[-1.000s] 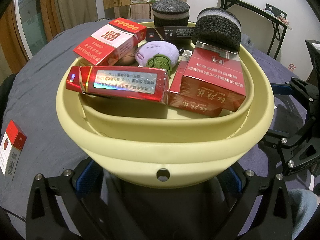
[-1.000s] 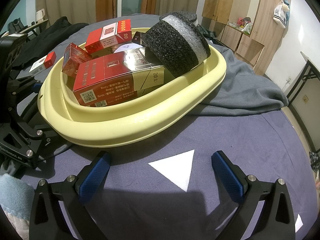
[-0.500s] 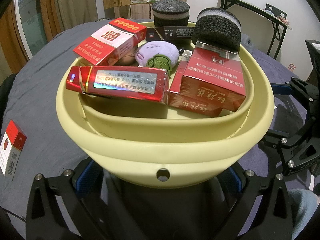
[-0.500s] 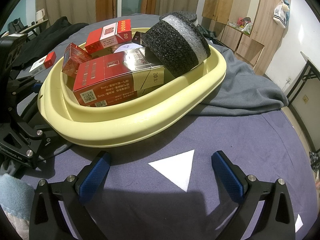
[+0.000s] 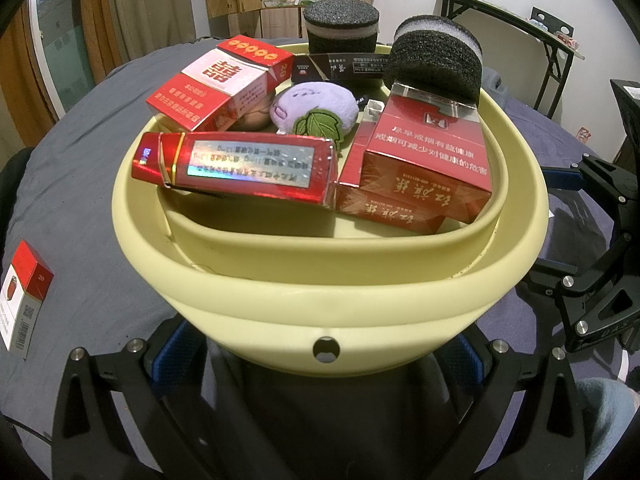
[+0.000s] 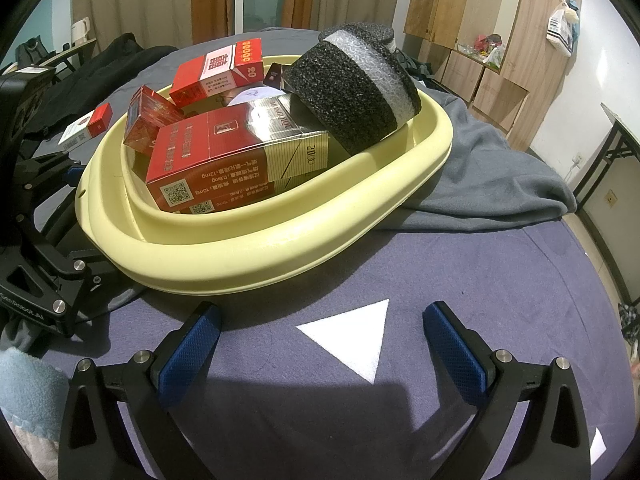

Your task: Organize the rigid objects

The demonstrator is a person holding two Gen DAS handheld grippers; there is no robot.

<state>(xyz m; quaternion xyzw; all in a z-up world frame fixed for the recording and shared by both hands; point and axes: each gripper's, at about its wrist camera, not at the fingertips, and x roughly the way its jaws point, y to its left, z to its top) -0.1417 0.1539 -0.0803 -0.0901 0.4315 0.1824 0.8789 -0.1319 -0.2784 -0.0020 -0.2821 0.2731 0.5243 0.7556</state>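
Yellow plastic of the basin (image 5: 328,292) is filling the left wrist view exactly as it did a second ago; nothing is shifting between the earlier pictures and now. The left claw (image 5: 320,350) is sitting with its blue pads spread wide at either side of the basin's near wall, at 7 and 5 o'clock of the picture, the rim with its small hole lying between them; whether the pads are touching the wall cannot be told. Inside the basin, red cartons (image 5: 416,160) are lying piled at 3 o'clock, a shiny red pack (image 5: 240,164) is leaning at 9 o'clock, a purple plush (image 5: 316,110) is resting at the centre, and a black foam roll (image 5: 436,62) is tilting at 1 o'clock. One loose red-and-white pack (image 5: 24,300) is lying on the grey-clothed surface (image 5: 80,200) at 8 o'clock, well apart from the basin. The right claw (image 6: 322,346) is hovering spread and empty over a white triangle (image 6: 352,336), with the basin at its 11 o'clock.
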